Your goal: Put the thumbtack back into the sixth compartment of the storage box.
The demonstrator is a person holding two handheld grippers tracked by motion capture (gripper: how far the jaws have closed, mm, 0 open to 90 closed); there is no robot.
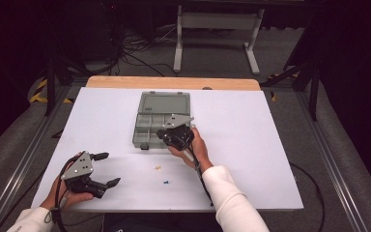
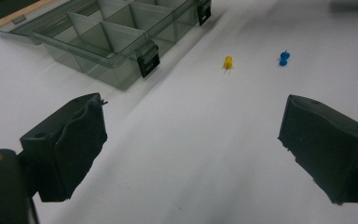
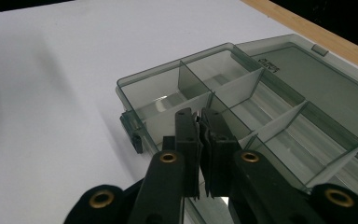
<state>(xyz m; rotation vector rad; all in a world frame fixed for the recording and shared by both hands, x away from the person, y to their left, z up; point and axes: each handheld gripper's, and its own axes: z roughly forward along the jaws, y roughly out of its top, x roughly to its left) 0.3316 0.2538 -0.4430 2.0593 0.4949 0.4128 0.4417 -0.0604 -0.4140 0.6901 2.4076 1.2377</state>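
A clear grey compartment box lies open in the middle of the white table, its lid flat behind it. My right gripper hovers over the box's front right compartments. In the right gripper view its pads are pressed together above a divider of the box, and I see nothing between them. My left gripper rests open at the table's front left, empty. Ahead of it lie a yellow pushpin and a blue pushpin, loose on the table.
The yellow pushpin and blue pushpin sit between the two hands, in front of the box. A wooden edge runs along the table's far side. Black latches stick out from the box's front wall.
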